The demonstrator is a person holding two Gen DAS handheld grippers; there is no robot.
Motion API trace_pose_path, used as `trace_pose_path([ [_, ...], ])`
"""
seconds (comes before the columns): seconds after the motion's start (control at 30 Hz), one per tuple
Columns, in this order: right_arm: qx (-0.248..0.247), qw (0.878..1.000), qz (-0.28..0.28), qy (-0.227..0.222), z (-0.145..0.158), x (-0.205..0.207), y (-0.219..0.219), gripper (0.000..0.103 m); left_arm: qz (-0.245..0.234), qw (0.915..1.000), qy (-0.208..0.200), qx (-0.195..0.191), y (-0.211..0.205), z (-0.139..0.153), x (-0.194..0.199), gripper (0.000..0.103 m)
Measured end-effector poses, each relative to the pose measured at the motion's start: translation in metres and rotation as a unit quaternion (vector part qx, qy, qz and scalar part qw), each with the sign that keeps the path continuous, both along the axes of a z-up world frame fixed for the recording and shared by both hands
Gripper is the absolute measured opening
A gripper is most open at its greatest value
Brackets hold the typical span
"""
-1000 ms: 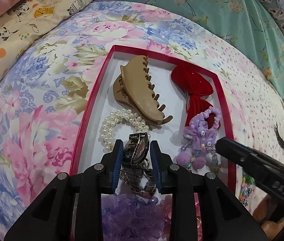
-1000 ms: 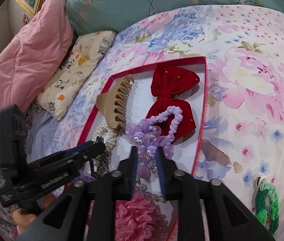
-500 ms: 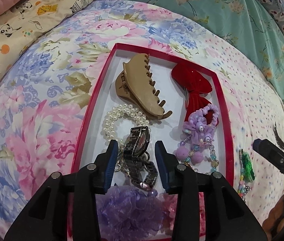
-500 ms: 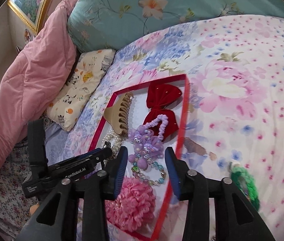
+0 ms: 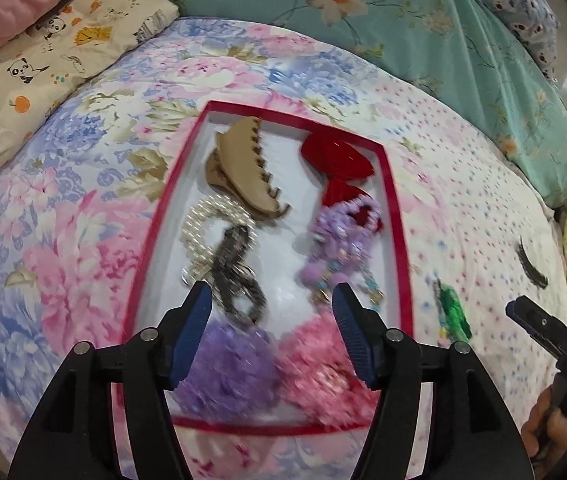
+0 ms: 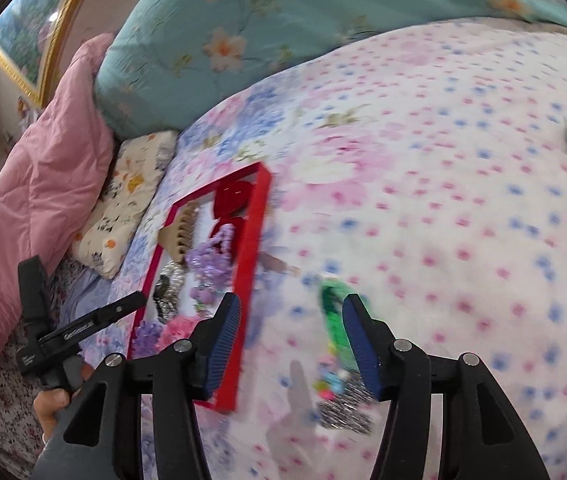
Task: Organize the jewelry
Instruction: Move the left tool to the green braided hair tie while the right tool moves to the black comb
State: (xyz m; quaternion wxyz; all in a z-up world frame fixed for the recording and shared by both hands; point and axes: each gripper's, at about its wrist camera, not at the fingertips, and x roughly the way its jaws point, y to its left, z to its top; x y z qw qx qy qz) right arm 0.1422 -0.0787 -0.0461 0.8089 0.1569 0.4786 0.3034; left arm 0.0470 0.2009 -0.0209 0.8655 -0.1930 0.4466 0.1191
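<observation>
red tray (image 5: 393,216), tan claw clip (image 5: 243,176), floral pink-blue bedspread (image 5: 83,208).

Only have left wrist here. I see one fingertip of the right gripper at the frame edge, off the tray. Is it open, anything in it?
Observer: The right gripper is open. Its jaws have just been opening, and nothing is pressed between the pads.
Operator: What's in front of it?
Observer: The green braided piece lies on the bedspread between the two fingers, outside the red tray.
Operator: Anything else loose near it?
Observer: Yes, a glittery piece and some coloured beads lie on the bedspread just below the green one. They are too blurred to tell whether they are joined to it.
</observation>
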Motion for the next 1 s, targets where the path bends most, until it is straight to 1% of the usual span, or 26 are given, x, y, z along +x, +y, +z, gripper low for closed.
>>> trace_pose_path([
  [0.37,-0.006,0.998,-0.055,0.006,-0.001,-0.008,-0.063,0.056,-0.043,0.999,-0.002,-0.016,-0.047,0.011,-0.003,0.062],
  [0.63,-0.011,0.998,-0.067,0.009,0.0,-0.009,-0.095,0.056,-0.092,0.9954,0.003,-0.026,-0.095,0.016,0.006,0.062],
  [0.87,-0.051,0.997,-0.066,-0.002,0.011,-0.002,-0.134,0.056,-0.132,0.99,0.025,-0.043,-0.146,0.009,0.03,0.062],
  [1.0,-0.079,0.994,-0.074,-0.009,0.021,0.01,-0.164,0.057,-0.143,0.9872,0.051,-0.048,-0.166,-0.002,0.051,0.062],
])
